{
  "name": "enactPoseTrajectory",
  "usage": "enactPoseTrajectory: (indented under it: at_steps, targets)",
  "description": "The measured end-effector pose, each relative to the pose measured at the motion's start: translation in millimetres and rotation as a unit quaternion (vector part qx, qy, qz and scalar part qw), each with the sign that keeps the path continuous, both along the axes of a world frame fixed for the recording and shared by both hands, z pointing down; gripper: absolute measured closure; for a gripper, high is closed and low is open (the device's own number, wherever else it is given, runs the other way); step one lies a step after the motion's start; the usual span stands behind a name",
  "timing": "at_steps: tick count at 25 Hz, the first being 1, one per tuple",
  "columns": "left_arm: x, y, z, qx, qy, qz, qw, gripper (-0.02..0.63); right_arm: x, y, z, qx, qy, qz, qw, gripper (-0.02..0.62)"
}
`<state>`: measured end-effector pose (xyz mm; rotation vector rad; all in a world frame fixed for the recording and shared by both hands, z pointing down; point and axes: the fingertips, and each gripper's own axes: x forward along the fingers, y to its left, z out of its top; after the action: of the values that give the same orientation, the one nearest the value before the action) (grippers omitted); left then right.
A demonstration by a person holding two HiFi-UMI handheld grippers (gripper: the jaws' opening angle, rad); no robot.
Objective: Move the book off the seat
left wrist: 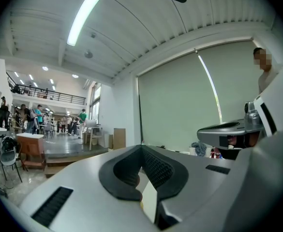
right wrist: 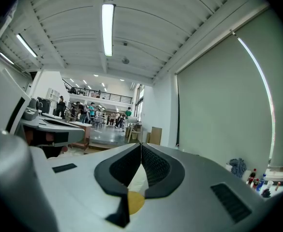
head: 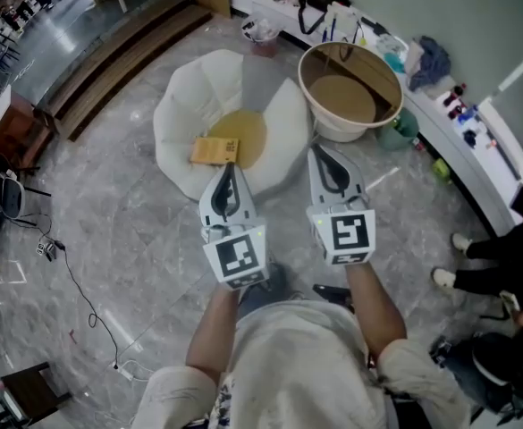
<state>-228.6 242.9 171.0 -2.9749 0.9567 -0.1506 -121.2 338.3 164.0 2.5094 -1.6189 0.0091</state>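
At the left edge of the seat's [head: 188, 105] yellow cushion [head: 248, 132], the book [head: 215, 151] lies flat, its far side reaching onto the white padding. It looks thin and tan-covered, probably a light paperback: easy to lift, but likely to bend or fan open if pinched by one cover alone. The cover may also be smooth enough to slide. Because it rests on soft upholstery, a jaw could press the cushion down and slip under an edge. The edge nearest the person seems the best place, taken through the full thickness near a corner or the spine; which side the spine is on I cannot tell. The left gripper [head: 228, 172] and right gripper [head: 320, 155] hang above the seat's near edge, well clear of the book, both with jaws closed together on nothing.
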Motion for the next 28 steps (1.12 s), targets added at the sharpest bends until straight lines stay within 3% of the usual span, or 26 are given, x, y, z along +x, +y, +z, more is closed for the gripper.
enactPoseTrajectory:
  at_steps: [11, 21, 28]
  targets:
    - [31.6, -98.4, -10.5, -0.008, 0.021, 0.002, 0.9997, 0.604, 25.1, -109.3, -13.5, -0.004, 0.020, -0.009, 1.000, 0.591]
    - [60.8, -128.9, 0.7, -0.012, 0.015, -0.011, 0.9998, 0.604, 54.0, -144.5, -3.2, -0.004, 0.012, -0.023, 1.000, 0.591]
    - [111.9, -142.6, 12.0, -0.013, -0.002, -0.046, 0.9989, 0.604, 112.4, -165.5, 10.6, -0.004, -0.004, -0.056, 0.998, 0.591]
